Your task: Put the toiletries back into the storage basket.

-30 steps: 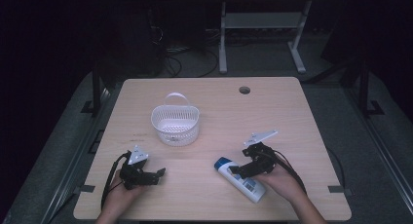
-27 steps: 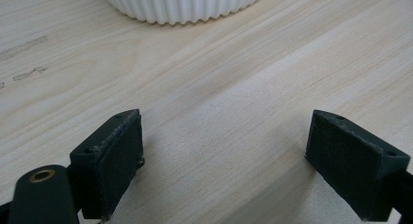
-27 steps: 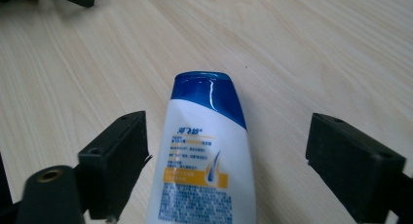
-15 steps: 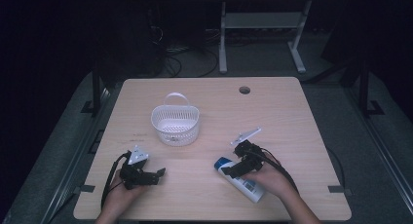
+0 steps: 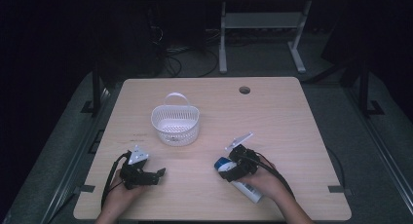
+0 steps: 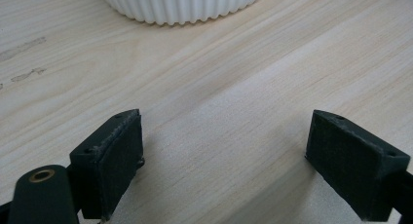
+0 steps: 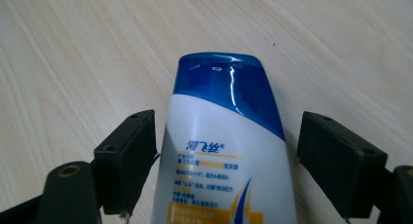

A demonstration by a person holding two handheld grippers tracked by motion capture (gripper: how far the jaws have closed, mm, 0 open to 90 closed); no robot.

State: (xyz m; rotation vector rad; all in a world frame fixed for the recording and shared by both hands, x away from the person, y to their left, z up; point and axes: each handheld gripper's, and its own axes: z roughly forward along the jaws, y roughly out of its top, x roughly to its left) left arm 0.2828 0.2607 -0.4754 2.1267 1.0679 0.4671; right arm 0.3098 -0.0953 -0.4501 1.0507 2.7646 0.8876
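Right gripper (image 7: 226,156) has its jaws spread wide with the bottle (image 7: 226,151) lying flat on the table (image 5: 292,117) between them. The left jaw sits just beside the bottle's side, maybe barely touching, hard to tell, and the right jaw has a clear gap, so it's straddling, not squeezing. The blue cap (image 7: 224,80) pokes out past the fingertips, and beyond that it's just bare wood. From the high view the bottle's white body runs back under the right hand (image 5: 260,180) toward the near table edge. Left gripper (image 6: 224,156) is also spread wide, nothing between its jaws, just tabletop, resting low near the front left. Ahead of its fingertips and well apart sits the white basket (image 5: 175,124), upright with its handle up. The basket is off to the left and farther back from the bottle.
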